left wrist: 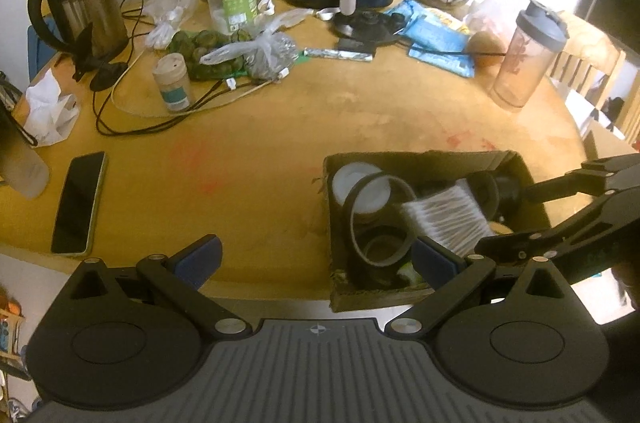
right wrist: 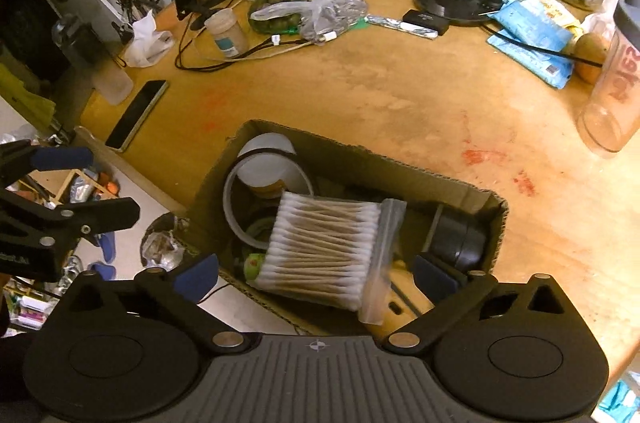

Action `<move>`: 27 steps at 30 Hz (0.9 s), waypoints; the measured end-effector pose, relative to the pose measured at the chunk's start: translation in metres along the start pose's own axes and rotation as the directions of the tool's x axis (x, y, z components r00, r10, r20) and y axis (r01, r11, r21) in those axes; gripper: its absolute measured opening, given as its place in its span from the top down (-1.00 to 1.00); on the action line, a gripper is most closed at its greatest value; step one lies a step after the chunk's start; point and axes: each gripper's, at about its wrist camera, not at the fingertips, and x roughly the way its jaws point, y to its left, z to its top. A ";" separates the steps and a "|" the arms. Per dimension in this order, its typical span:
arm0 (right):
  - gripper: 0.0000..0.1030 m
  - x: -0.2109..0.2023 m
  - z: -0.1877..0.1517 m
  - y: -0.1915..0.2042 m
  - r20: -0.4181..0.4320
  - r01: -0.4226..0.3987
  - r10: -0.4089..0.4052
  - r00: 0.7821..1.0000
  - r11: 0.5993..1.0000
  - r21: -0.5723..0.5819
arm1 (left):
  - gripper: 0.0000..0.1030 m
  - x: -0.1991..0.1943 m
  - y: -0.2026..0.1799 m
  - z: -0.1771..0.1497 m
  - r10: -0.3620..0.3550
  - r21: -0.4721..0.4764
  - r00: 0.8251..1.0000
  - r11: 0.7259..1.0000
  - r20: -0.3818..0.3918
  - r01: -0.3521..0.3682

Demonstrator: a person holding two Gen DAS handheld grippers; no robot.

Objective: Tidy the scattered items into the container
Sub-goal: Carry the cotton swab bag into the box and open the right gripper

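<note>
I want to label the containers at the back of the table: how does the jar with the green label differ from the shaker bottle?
The jar is short and wide; the shaker bottle is taller and slimmer. The jar has a flat dark lid; the shaker bottle has a grey flip cap. The jar bears a green label, the bottle red print. Both stand upright, with clear walls.

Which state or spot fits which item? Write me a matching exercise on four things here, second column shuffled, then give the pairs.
Items
1. bag of cotton swabs
2. phone
3. shaker bottle
4. kettle

Descriptions
A. upright at the table's right side, lid on
B. lying on top of things in the cardboard box
C. flat near the table's left edge, screen dark
D. standing at the back left, black handle

Pairs: 1-B, 2-C, 3-A, 4-D
</note>
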 end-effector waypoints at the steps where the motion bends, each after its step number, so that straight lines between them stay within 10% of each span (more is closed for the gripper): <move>1: -1.00 -0.001 0.000 -0.001 0.001 0.006 -0.006 1.000 1.000 0.003 | -1.00 -0.001 -0.002 0.001 0.002 0.006 1.000 1.000 0.005 -0.002; 27: -1.00 -0.012 0.013 -0.030 0.105 0.172 -0.171 0.980 0.985 -0.006 | -0.99 0.010 -0.018 0.017 -0.014 0.049 1.000 0.999 -0.012 0.015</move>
